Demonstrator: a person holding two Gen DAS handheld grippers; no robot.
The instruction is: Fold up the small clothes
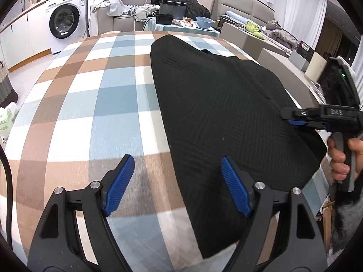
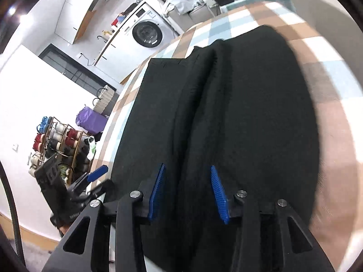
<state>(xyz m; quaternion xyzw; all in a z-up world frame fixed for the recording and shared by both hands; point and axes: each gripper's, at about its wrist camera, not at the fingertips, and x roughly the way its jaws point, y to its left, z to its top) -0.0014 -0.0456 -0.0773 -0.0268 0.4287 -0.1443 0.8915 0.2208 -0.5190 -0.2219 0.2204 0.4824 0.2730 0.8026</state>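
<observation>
A black ribbed garment [image 1: 217, 104] lies flat on the checked tablecloth [image 1: 90, 104], folded lengthwise into a long shape. My left gripper [image 1: 178, 161] is open above the garment's near left edge, one finger over the cloth and one over the garment. My right gripper [image 2: 187, 170] is open just above the garment [image 2: 238, 104], holding nothing. It also shows from the side in the left wrist view [image 1: 295, 119], at the garment's right edge. The left gripper shows in the right wrist view [image 2: 99, 176], off the table's left edge.
A washing machine [image 1: 65, 20] stands at the back left. A sofa with clothes [image 1: 118, 6] and a side table with a blue bowl [image 1: 204, 21] lie beyond the table. A shelf of yarn spools [image 2: 56, 140] stands by the wall.
</observation>
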